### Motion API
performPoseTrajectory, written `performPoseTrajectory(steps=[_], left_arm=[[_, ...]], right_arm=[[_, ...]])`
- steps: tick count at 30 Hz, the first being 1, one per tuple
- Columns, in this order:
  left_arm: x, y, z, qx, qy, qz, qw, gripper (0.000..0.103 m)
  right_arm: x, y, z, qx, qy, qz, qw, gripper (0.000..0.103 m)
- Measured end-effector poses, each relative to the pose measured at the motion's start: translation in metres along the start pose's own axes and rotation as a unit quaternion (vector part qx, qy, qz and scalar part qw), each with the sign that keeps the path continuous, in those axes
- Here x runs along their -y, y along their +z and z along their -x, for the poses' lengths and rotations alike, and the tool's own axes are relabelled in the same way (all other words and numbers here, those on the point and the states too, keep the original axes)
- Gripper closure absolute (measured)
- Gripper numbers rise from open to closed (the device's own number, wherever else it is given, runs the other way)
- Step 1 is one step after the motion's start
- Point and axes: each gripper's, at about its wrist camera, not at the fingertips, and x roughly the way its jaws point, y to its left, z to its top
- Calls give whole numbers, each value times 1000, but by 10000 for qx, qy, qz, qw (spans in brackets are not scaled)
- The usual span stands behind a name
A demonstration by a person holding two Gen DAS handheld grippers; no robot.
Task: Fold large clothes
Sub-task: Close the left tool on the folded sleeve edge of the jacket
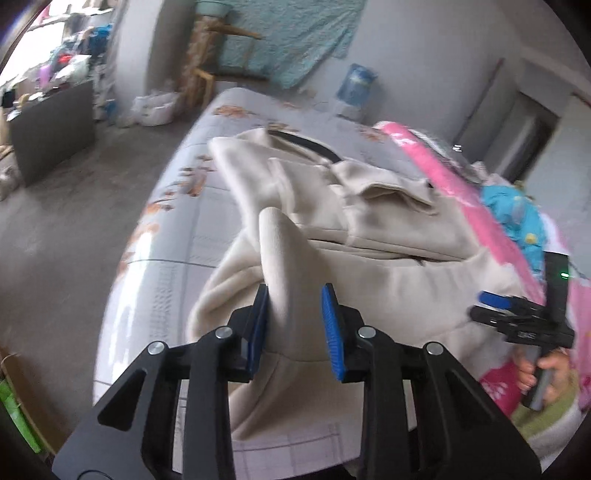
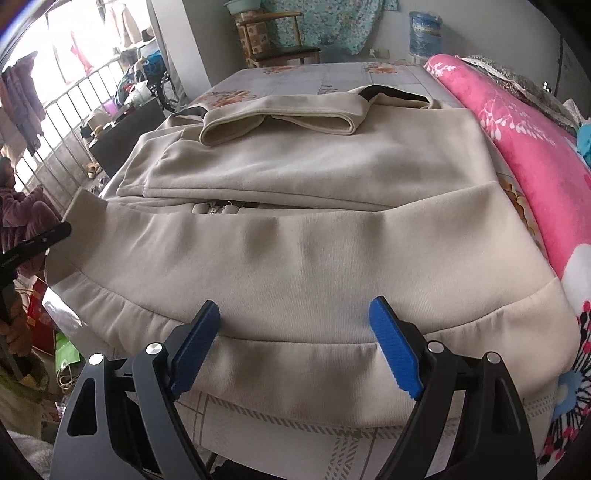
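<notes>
A large beige garment [image 1: 369, 236] lies spread on the bed, its sleeves folded across the top and its ribbed hem [image 2: 295, 354] near the front edge. My left gripper [image 1: 295, 290] stands at the garment's left corner with a raised fold of hem [image 1: 277, 258] between its blue pads. The left pad touches the fold, and a narrow gap shows at the right pad. My right gripper [image 2: 295, 303] hovers open and wide over the hem's middle, holding nothing. The left wrist view also shows the right gripper [image 1: 517, 321], held in a hand [image 1: 532, 369].
A rolled pink blanket [image 2: 535, 166] runs along the bed's right side. The flowered bedsheet [image 1: 177, 236] shows around the garment. A chair [image 2: 280, 40] and a water dispenser [image 2: 424, 33] stand beyond the bed. The floor [image 1: 74, 221], a dark cabinet [image 1: 51, 125] and a seated person [image 2: 22, 206] are to the left.
</notes>
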Motion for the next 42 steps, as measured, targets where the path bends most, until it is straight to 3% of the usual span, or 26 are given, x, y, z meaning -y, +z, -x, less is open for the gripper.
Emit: performPoseTrajectory(steps=[4,8,10,12,15,20,23,29,35,42], left_arm=[[-7,5,-20,-309,235,102,9992,73],[-20,10,-32,-364,105,536,9978,73],[-16,10,-31,-274,0,495,9984,73],[3,9,-24,-60,-102,57,9999,73],[33,4,-22,-12,237,-739,9970,68],[41,1,-48,-413,1564,-949,9823,68],[42,1,-48,-398,1746,-984,9789,71],[52,-3,-51,-455,2285,-1251,9644,72],[55,-2,-53,-499,2497,-1314,9581,72],[57,-1,-53,-578,2563,-1245,9568,72]], right_arm=[[2,1,0,-42,39,-75,10000,21],[3,1,1,-30,72,-128,9999,21],[3,1,1,-17,70,-122,9999,21],[2,0,0,-11,69,-105,9999,21],[2,1,0,5,81,-79,9999,19],[7,-1,7,60,216,-194,9996,19],[21,-5,27,351,198,-359,9985,19],[78,-11,66,796,-158,-945,9922,22],[122,8,67,774,-334,-1300,9879,37],[124,28,46,622,-567,-1059,9908,41]])
